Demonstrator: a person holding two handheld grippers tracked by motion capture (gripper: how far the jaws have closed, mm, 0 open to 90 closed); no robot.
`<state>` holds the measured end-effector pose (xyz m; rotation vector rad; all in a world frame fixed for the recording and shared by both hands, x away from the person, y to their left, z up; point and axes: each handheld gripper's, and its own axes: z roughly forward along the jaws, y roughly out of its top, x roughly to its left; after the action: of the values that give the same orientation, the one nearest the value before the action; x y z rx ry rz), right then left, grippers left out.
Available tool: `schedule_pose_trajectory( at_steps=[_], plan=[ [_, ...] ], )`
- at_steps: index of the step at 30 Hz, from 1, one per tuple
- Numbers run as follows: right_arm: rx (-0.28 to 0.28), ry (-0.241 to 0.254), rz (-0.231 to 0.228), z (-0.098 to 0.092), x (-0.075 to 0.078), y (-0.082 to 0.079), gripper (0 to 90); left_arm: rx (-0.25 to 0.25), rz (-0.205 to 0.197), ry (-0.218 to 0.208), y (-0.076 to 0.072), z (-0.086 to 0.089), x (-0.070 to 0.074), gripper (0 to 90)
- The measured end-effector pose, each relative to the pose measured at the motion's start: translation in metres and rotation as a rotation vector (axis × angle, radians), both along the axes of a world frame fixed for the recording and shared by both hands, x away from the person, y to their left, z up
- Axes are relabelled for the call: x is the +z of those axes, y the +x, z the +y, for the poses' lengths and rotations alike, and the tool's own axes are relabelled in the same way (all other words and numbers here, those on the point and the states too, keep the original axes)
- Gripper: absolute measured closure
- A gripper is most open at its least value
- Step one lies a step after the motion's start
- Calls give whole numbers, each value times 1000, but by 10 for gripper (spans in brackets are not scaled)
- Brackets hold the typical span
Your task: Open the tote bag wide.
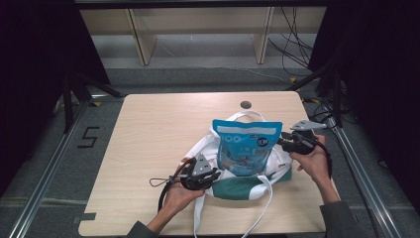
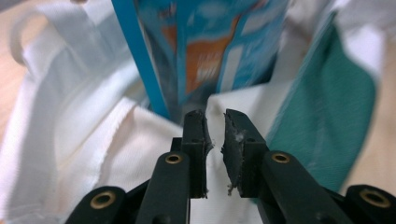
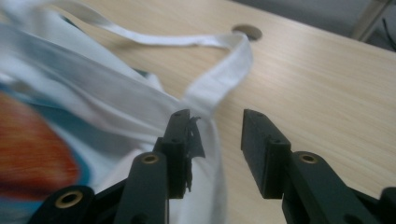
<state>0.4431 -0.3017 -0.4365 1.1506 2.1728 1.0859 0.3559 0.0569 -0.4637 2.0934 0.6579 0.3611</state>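
Here, the blue printed snack pouch stood upright in the mouth of the white-and-green cloth tote bag on the worktop, between both released hand-held grippers, the left below-left of the pouch, the right nearer.

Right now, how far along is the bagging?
The blue pouch already stands partly inside the tote, most of it still sticking out. Both tongs, left and right, sit open at the tote's edges. Left: pull the tote up around the pouch.
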Motion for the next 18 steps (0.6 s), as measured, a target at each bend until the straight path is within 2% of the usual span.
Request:
schedule_pose_trajectory(
  at_steps=[1,2,3,4,5,7,8,9,10,11,12,13,14,15,16,17,18],
  plan=[
    [20,25,-7,-1,6,-8,634,5,1,-19,-3,0,1,774],
    [50,35,9,-1,10,-17,635,7,5,-38,-5,-1,2,772],
    [74,31,20,-1,12,-27,640,-5,-15,-25,-6,0,3,771],
    [82,29,50,1,14,-38,654,-1,1,-33,-9,0,3,771],
    [104,16,52,0,13,-46,668,-13,5,-19,-10,2,4,771],
    [135,8,61,0,11,-62,705,-9,-2,-36,-14,3,4,773],
    [166,-1,52,0,8,-68,722,-22,-11,-31,-15,5,5,776],
    [182,0,71,1,6,-76,735,-15,6,-42,-17,6,4,778],
    [184,-1,66,2,3,-80,751,-13,19,-50,-18,6,3,778],
    [191,-1,56,3,1,-82,761,-21,11,-35,-18,8,2,778],
    [215,-9,55,4,-1,-82,781,-19,28,-42,-19,8,-1,782],
    [217,-11,68,7,-5,-84,804,-33,28,-30,-18,8,-4,783],
    [243,-37,74,9,-9,-83,815,-20,51,-42,-20,5,-10,783],
    [238,-57,102,13,-14,-85,832,-7,56,-31,-21,2,-16,781],
    [239,-94,119,16,-19,-87,846,-23,56,-1,-20,1,-19,779],
    [247,-115,130,18,-23,-88,856,-30,59,1,-19,-1,-22,778],
    [227,-100,147,21,-28,-91,860,-25,58,3,-19,-4,-24,780]
  ],
)
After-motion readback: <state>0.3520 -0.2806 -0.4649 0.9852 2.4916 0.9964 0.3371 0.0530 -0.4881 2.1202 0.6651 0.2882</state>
